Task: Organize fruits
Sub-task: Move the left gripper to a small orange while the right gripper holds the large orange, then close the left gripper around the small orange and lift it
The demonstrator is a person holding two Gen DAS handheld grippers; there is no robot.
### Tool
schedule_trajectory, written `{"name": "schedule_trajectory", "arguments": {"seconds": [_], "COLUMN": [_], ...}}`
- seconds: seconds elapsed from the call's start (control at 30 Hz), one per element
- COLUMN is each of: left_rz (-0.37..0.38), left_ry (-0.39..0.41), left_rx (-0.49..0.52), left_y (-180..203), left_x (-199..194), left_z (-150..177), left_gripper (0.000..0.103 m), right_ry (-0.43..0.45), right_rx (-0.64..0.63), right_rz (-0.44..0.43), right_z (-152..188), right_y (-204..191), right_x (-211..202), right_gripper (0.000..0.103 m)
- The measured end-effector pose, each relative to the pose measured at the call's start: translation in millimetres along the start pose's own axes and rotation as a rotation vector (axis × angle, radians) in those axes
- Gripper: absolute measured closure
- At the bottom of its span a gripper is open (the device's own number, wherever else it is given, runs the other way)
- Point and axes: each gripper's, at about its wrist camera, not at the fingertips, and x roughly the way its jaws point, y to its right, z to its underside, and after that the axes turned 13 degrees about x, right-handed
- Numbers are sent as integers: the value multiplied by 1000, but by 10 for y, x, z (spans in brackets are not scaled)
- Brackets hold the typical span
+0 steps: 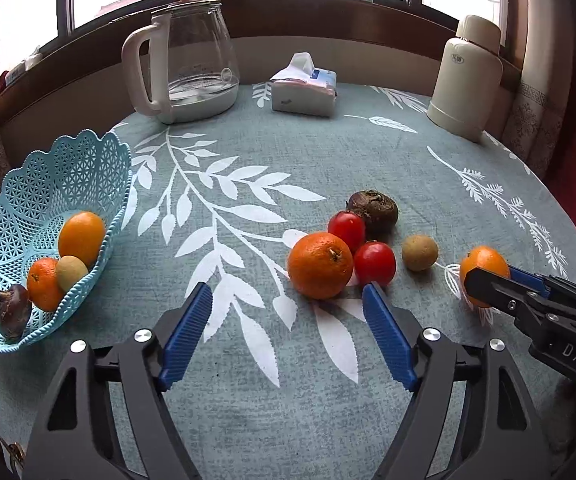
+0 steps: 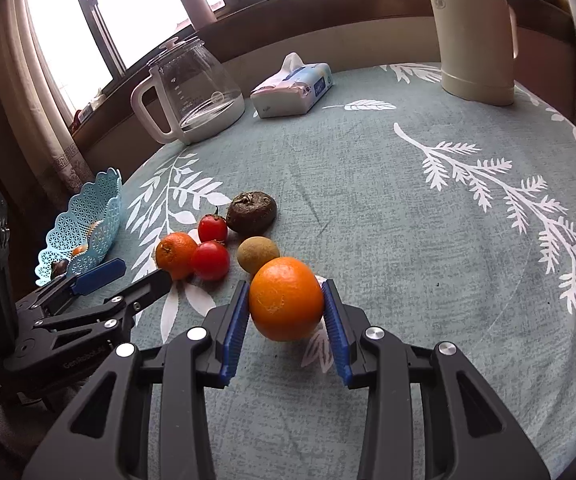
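A: Which step is this? The right tongs (image 2: 284, 312) are closed on an orange (image 2: 286, 299), blue pads touching both its sides; it sits low over the desk (image 2: 408, 208), and I cannot tell whether it has lifted off.

B: The pickup, I'd judge; the left tongs (image 1: 288, 304) are wide open and hold nothing, pointing at a second orange (image 1: 320, 265) just ahead.

A: And where does it go?

B: The blue basket (image 1: 88, 160) at nine o'clock on the desk in the left view; it already holds two oranges, a greenish fruit and a dark one.

A: What's left loose?

B: Two red fruits (image 1: 375, 263), a dark brown one (image 1: 373, 211), a small tan one (image 1: 420, 253); clustered near the centre.

A: Next move?

B: Probably lift clear and carry toward nine o'clock, over the cluster and past the left tongs; release above the rim.
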Motion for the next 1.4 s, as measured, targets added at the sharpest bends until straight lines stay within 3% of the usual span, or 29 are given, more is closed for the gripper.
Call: {"name": "schedule_trajectory", "arguments": {"seconds": [0.43,0.63,1.4], "left_rz": [72,108,81], "left_ry": [-41,-46,-13], "left_rx": [14,26,-50], "left_y": [17,42,9], "left_x": [226,270,145], "left_z": [-97,-138,-7], "left_gripper": [47,63,63], "right_ry": [-16,-22,-27], "right_rx": [6,7,8], "right_rz": [-10,-14,-17], "right_z": [12,11,16], "right_y": [5,8,8], "right_x": [44,53,62], "right_gripper": [66,66,66]}}
